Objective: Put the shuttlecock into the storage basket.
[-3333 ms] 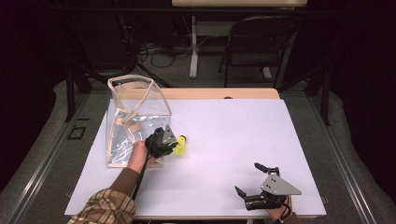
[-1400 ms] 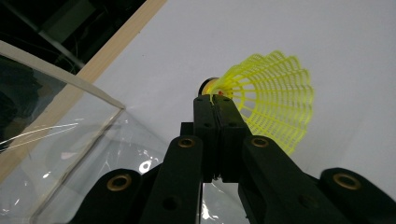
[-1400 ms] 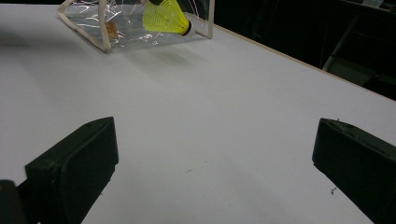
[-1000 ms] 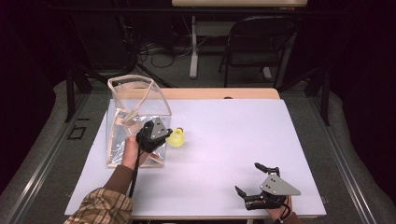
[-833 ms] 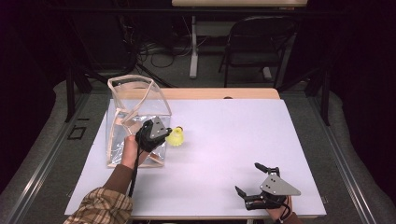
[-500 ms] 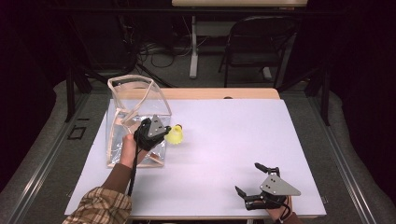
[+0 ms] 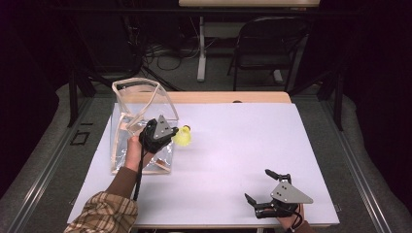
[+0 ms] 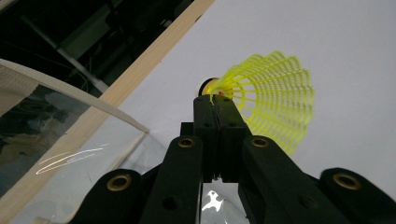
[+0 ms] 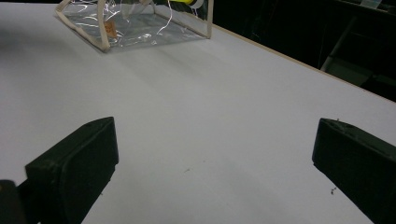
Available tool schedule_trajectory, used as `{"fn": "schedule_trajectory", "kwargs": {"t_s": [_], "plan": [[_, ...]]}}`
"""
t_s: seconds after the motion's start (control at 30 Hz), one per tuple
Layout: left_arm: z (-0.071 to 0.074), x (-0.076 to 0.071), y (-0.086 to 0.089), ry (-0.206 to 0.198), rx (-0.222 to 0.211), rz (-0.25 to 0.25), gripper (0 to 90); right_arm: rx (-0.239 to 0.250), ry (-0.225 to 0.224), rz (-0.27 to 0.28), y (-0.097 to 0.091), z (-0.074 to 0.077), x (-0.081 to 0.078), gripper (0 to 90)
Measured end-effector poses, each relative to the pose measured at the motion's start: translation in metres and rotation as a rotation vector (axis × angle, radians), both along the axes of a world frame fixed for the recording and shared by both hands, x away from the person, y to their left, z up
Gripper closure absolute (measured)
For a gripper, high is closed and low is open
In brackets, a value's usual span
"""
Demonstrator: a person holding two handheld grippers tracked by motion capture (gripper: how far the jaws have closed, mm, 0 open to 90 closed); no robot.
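Shuttlecock, bright yellow with lattice skirt, sits pinched in left tongs; right tongs spread.

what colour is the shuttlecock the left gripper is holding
Bright yellow, with a net-like lattice skirt: the shuttlecock shows best in the left gripper view, pinched by the left gripper.

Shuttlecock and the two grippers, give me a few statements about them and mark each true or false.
1. The left gripper is shut on the shuttlecock. True.
2. The shuttlecock is red. False: it is yellow.
3. The right gripper is open over the white sheet. True.
4. The right gripper holds the clear bag. False: it holds nothing; the bag stands far across the sheet, beside the left gripper.
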State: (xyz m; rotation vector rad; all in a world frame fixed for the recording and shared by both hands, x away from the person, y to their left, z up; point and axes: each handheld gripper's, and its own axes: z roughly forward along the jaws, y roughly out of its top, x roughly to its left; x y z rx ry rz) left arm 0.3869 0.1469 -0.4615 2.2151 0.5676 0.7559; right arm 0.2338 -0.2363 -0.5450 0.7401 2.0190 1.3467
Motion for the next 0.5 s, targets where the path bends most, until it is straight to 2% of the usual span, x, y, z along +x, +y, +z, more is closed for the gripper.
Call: {"fn": "schedule_trajectory", "kwargs": {"t_s": [0.5], "plan": [[0.0094,0.0031,-0.0006,-0.022,-0.011,0.008,89.2,-0.001,0.0,0.001,0.0001,0.0001,-0.0002,0.0]]}}
